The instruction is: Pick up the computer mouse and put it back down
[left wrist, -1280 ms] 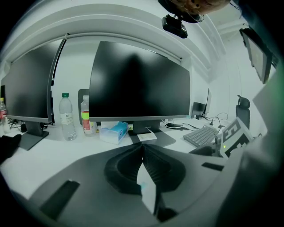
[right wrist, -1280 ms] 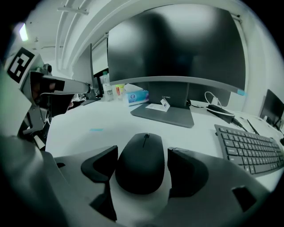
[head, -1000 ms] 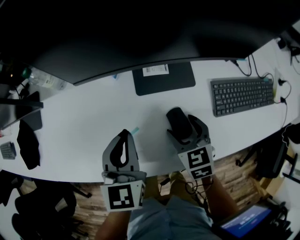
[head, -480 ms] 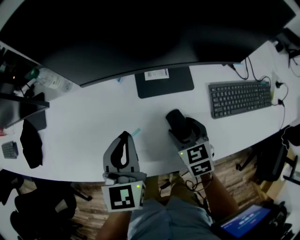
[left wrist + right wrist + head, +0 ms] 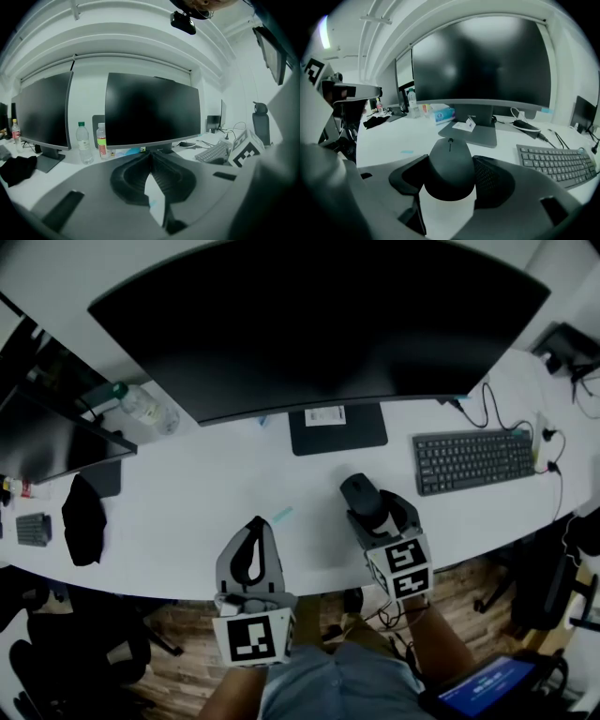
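White desk (image 5: 187,507) (wooden floor (image 5: 464,592) below)

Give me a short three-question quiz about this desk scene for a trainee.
1. Short answer: what sits between the jaws of the right gripper?
2. True or false: the jaws of the left gripper stand wide apart.
3. Multiple choice: in the head view, on which side of the monitor stand does the keyboard lie?
A. the person's left
B. the person's right
C. on top of it

Key
1. The computer mouse. The jaws have just been closing and now press its sides.
2. False: their tips meet, with nothing between them.
3. B
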Available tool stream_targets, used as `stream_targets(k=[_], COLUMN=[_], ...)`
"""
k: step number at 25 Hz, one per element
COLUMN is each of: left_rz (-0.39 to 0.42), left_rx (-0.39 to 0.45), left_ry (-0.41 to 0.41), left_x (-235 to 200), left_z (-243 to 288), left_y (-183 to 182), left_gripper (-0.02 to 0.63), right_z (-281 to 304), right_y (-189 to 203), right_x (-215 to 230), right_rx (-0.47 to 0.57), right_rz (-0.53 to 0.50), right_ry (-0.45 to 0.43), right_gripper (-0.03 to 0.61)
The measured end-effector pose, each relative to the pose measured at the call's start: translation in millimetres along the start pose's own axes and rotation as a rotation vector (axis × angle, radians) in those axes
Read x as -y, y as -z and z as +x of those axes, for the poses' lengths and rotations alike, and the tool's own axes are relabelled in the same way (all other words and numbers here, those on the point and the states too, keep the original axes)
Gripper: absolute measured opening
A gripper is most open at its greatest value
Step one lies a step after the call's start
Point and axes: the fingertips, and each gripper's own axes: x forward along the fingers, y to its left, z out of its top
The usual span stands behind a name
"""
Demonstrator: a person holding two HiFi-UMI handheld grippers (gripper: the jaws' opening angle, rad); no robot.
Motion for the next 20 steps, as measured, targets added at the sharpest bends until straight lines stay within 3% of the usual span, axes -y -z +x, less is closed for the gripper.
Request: stream_targets(k=[20], left_rz=[0.037], left_rx=[0.256], left_ry=[-0.122], left_x=[14.5], left_z=[-55.8], left_y=[-97.5], left_gripper=[0.005], right_z=[-123.4], right_y=[-159.7], right_x=[-24.4], right_rx=[0.358], right_rz=[-0.162], right_ry=[-0.042], right_gripper=[0.302])
